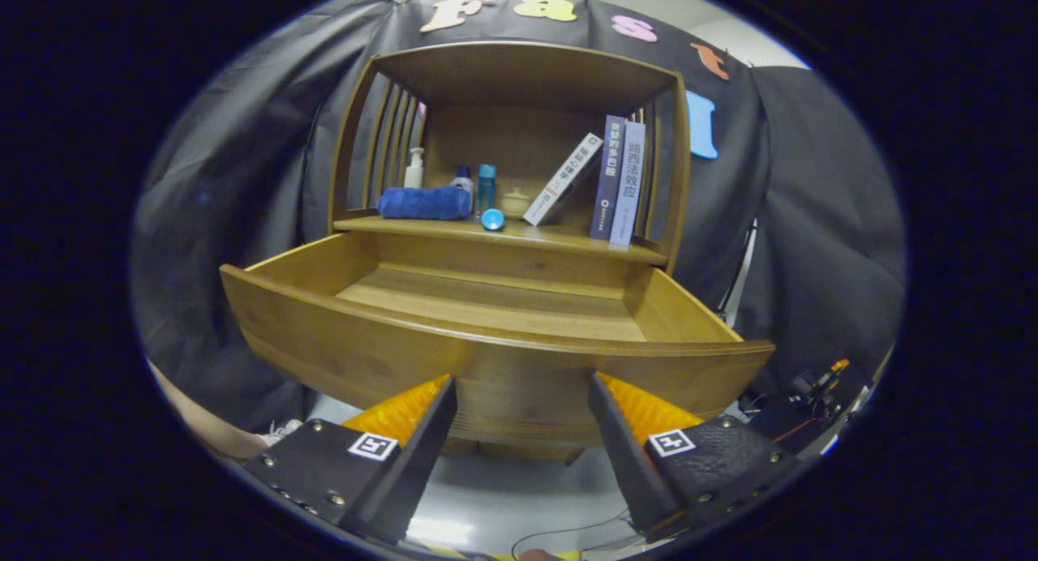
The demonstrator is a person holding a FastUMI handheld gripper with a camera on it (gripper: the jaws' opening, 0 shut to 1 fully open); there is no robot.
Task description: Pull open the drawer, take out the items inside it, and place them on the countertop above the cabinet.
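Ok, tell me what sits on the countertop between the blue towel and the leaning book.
In the gripper view, between the blue towel and the leaning book: a blue bottle, a small lidded jar and a round blue cap. The gripper hangs open.

the hand-held gripper (523, 399) hangs spread apart before the pulled-out drawer (486, 346), its fingers (422, 431) gripping nothing.

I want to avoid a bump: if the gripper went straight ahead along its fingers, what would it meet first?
Most likely the wooden front panel of the open drawer. The gripper is open with nothing between its fingers, and the panel spans the gap just ahead of them. How near it is cannot be told.
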